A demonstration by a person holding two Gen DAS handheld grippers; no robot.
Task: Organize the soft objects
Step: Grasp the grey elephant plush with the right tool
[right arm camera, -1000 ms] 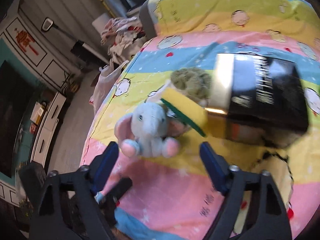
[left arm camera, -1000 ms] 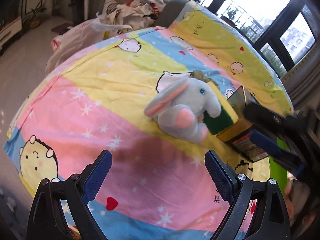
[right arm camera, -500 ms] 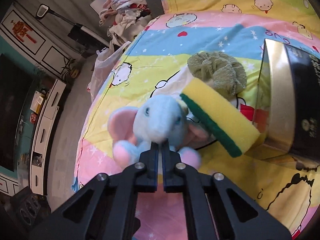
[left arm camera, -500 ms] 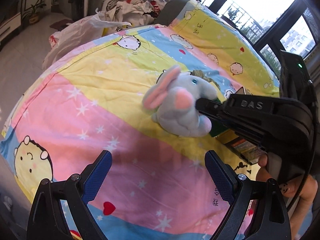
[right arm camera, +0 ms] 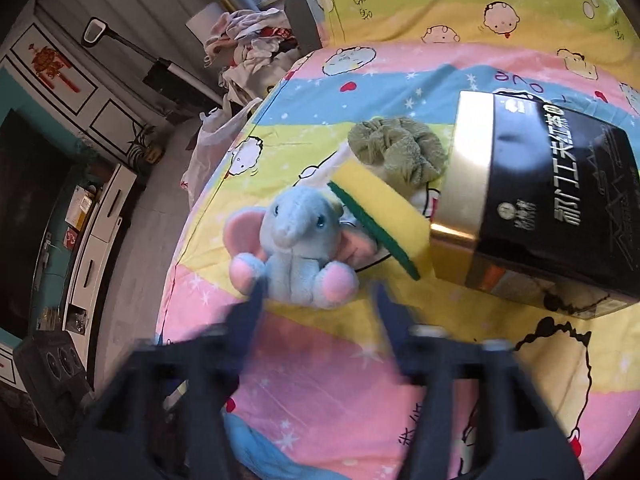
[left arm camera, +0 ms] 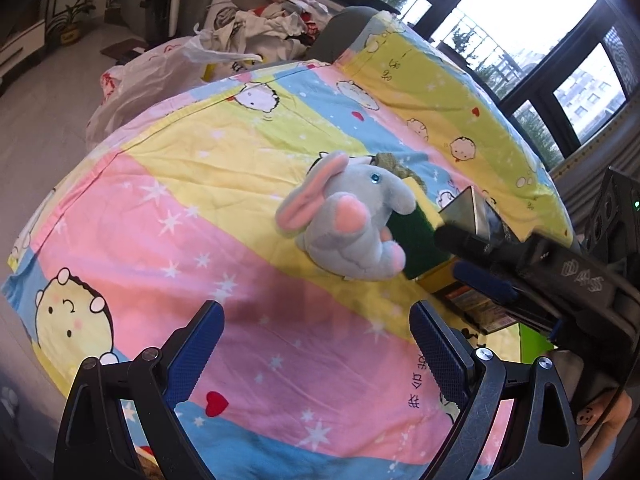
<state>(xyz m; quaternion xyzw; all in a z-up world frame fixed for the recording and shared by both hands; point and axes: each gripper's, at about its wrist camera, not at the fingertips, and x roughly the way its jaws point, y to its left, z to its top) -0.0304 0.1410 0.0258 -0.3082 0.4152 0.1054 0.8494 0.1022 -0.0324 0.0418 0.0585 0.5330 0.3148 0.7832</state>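
A grey-blue plush elephant (right arm camera: 298, 248) with pink ears and feet sits upright on the cartoon bedsheet (right arm camera: 320, 380), leaning against a yellow-and-green sponge (right arm camera: 384, 220). Behind the sponge lies a crumpled green cloth (right arm camera: 400, 152). My right gripper (right arm camera: 319, 292) is blurred, its jaws are opening, and its tips stand just in front of the elephant's feet without pressing on it. Seen in the left wrist view, the right gripper (left arm camera: 456, 254) comes in from the right beside the elephant (left arm camera: 352, 232). My left gripper (left arm camera: 316, 312) is open over bare sheet, short of the toy.
A black-and-gold box (right arm camera: 552, 200) lies right of the sponge, which rests on it. A white plastic bag (left arm camera: 160, 68) and a heap of clothes (left arm camera: 276, 4) sit beyond the bed's far edge. Floor and cabinets (right arm camera: 88, 216) lie to the left.
Half a second ago the right gripper was shut against the elephant's front; now its jaws stand apart and it has drawn back. The elephant has turned slightly. The left gripper has held still.
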